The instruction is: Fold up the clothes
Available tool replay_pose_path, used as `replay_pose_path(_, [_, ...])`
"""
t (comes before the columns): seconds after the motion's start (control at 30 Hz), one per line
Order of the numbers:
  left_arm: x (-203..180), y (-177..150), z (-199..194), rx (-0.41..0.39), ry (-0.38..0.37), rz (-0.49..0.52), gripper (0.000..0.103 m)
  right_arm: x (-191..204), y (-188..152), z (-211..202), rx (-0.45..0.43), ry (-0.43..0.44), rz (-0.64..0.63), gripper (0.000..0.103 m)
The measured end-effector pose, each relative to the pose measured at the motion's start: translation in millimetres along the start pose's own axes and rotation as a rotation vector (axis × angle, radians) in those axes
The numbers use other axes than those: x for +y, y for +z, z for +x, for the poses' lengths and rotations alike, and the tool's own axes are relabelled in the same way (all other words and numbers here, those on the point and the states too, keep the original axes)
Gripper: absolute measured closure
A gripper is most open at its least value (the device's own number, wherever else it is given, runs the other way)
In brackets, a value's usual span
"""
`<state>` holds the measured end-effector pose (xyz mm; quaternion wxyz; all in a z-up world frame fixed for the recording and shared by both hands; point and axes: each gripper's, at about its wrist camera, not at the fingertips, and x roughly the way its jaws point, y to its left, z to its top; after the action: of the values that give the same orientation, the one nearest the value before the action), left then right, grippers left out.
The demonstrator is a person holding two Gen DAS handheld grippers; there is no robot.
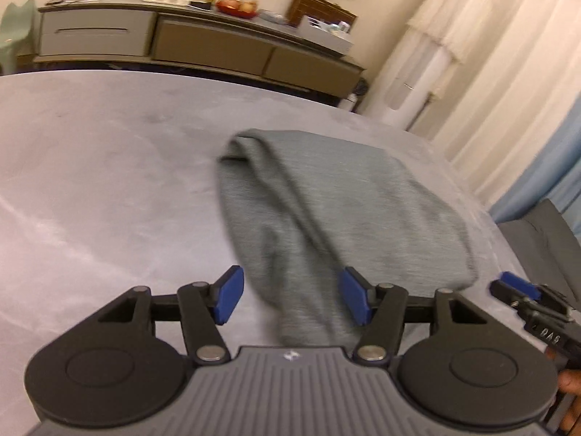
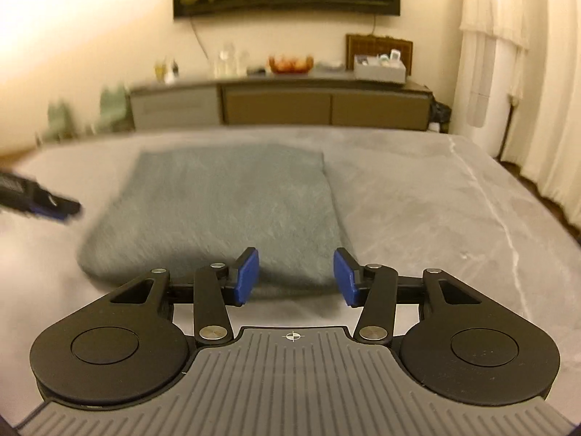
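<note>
The grey-green garment (image 2: 218, 210) lay folded in a compact rectangle at the frame's centre on the grey bed (image 2: 435, 200), both the left gripper (image 1: 290, 296) and right gripper (image 2: 296, 276) spread wide, grasping nothing; fitting either mid-folding or finished.

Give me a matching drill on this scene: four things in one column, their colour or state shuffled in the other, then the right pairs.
Things:
1. folded knit garment
2. left gripper
3. fruit bowl on the sideboard
4. soft bed cover

Descriptions:
A. red
B. open, nothing held
C. pale grey with light streaks
D. grey-green, lying flat

Pairs: 1-D, 2-B, 3-A, 4-C
</note>
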<state>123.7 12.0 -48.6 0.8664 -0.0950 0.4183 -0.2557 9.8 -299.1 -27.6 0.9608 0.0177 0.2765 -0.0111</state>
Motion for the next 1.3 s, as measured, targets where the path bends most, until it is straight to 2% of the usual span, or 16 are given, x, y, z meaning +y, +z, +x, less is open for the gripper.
replay_pose_path(0.2, [-16, -6, 12, 0.048, -0.107, -0.028, 0.041, 54, -21, 6, 0.043, 0.154, -0.176, 0.055])
replay_pose_path(0.3, [-19, -10, 14, 0.062, -0.128, -0.064, 0.036, 79, -29, 5, -0.010, 0.120, -0.301, 0.050])
replay_pose_path(0.43, [-1, -8, 22, 0.050, -0.077, -0.145, 0.036, 124, -41, 4, -0.113, 0.077, -0.673, 0.035])
replay_pose_path(0.5, [12, -7, 29, 0.063, -0.086, -0.195, 0.036, 138, -44, 12, -0.122, 0.066, -0.809, 0.036])
replay_pose_path(0.57, [22, -7, 37, 0.079, -0.097, -0.234, 0.036, 146, -39, 23, -0.101, 0.086, -0.863, 0.043])
replay_pose_path(0.63, [28, -8, 43, 0.090, -0.107, -0.252, 0.036, 148, -28, 31, -0.056, 0.125, -0.853, 0.071])
replay_pose_path(0.7, [28, -7, 45, 0.091, -0.116, -0.250, 0.036, 146, -16, 34, -0.031, 0.152, -0.804, 0.084])
replay_pose_path(0.77, [28, -7, 47, 0.094, -0.126, -0.249, 0.036, 145, -9, 34, -0.032, 0.154, -0.772, 0.084])
replay_pose_path(0.83, [27, -8, 49, 0.095, -0.136, -0.249, 0.036, 143, -2, 35, -0.032, 0.157, -0.739, 0.095])
replay_pose_path(0.93, [27, -10, 48, 0.092, -0.142, -0.257, 0.036, 144, 8, 34, -0.042, 0.156, -0.680, 0.098])
replay_pose_path(1.03, [31, -12, 43, 0.063, -0.125, -0.296, 0.037, 156, 15, 37, -0.057, 0.157, -0.584, 0.098])
replay_pose_path(1.17, [29, -11, 29, 0.021, -0.130, -0.297, 0.037, 166, -3, 56, -0.016, 0.153, -0.616, 0.098])
replay_pose_path(1.2, [25, -11, 24, 0.005, -0.128, -0.285, 0.037, 165, -6, 54, -0.011, 0.158, -0.619, 0.093])
replay_pose_path(1.23, [19, -9, 19, -0.018, -0.123, -0.256, 0.037, 161, -8, 48, -0.010, 0.167, -0.615, 0.073])
replay_pose_path(1.27, [12, -8, 14, -0.041, -0.122, -0.224, 0.037, 156, -7, 40, -0.019, 0.179, -0.604, 0.064])
replay_pose_path(1.3, [2, -7, 10, -0.064, -0.135, -0.177, 0.036, 147, -6, 27, -0.047, 0.189, -0.582, 0.050])
